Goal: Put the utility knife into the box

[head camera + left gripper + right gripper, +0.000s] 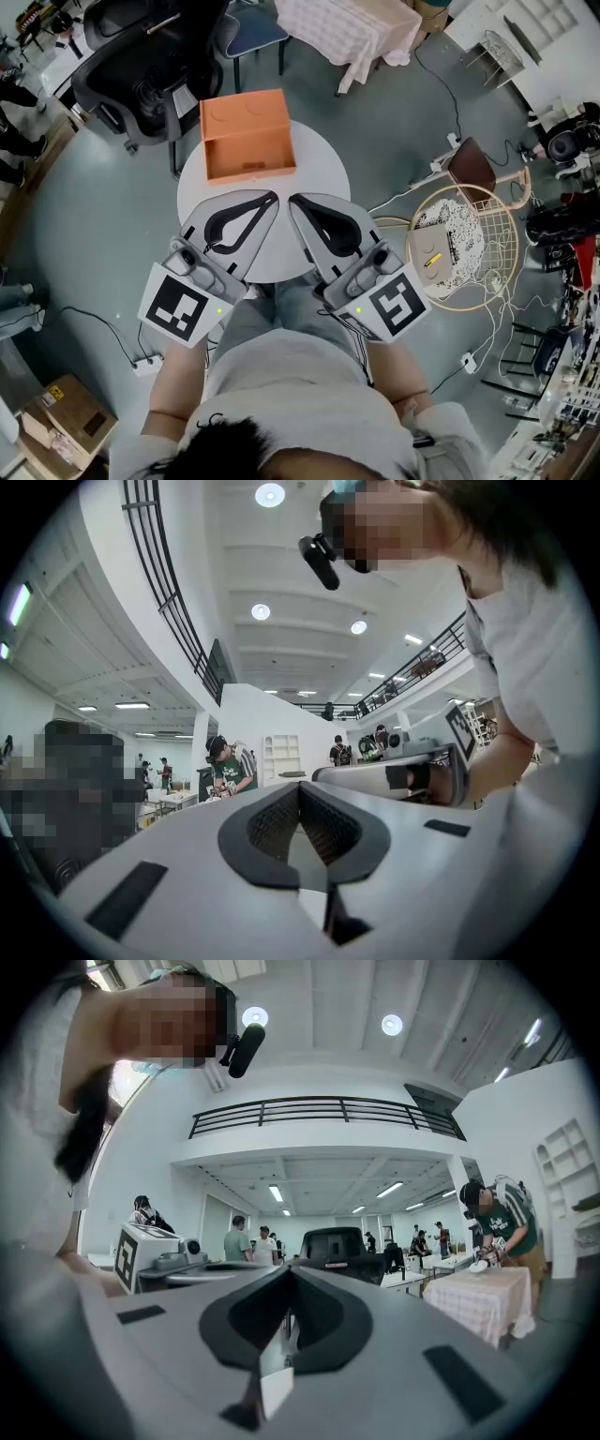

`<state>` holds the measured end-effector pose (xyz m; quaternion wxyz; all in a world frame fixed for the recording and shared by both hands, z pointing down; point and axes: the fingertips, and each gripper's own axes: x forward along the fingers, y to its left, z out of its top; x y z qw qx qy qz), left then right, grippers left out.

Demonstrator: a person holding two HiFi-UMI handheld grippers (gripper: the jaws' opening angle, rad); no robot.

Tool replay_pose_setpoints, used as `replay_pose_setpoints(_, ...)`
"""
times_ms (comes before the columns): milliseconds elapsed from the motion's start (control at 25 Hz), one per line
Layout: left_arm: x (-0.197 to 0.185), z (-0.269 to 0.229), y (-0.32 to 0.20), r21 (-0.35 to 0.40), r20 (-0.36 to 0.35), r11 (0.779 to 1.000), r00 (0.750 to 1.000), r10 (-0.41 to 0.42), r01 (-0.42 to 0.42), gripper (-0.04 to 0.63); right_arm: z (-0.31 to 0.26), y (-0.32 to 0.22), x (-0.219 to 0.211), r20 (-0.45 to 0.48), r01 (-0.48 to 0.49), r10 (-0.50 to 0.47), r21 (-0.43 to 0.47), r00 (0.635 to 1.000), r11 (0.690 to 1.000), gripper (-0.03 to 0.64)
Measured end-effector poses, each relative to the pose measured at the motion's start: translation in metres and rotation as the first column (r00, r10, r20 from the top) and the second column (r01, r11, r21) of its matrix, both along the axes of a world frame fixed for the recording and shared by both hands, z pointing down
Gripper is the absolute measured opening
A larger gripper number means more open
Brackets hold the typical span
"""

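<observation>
**Grippers shut and empty, knife off to the right**

Left gripper and right gripper hover side by side over the near half of the white table. Each has its jaws pressed together on nothing, probably a resting pose. The orange box sits open at the far edge, ready to receive. A small yellow item, possibly the utility knife, lies on the wire stand to the right, well apart.
</observation>
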<state>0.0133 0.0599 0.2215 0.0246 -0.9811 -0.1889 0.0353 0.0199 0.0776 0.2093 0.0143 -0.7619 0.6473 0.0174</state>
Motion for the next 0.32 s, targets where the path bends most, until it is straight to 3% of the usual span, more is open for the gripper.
replay_pose_setpoints(320,-0.0031,0.0032,-0.0027,-0.005,-0.003,1.000,1.000,0.003,-0.003,0.009,0.0007,-0.0028,-0.0043,-0.007,-0.001,0.001,-0.001,1.000,1.000,0.007)
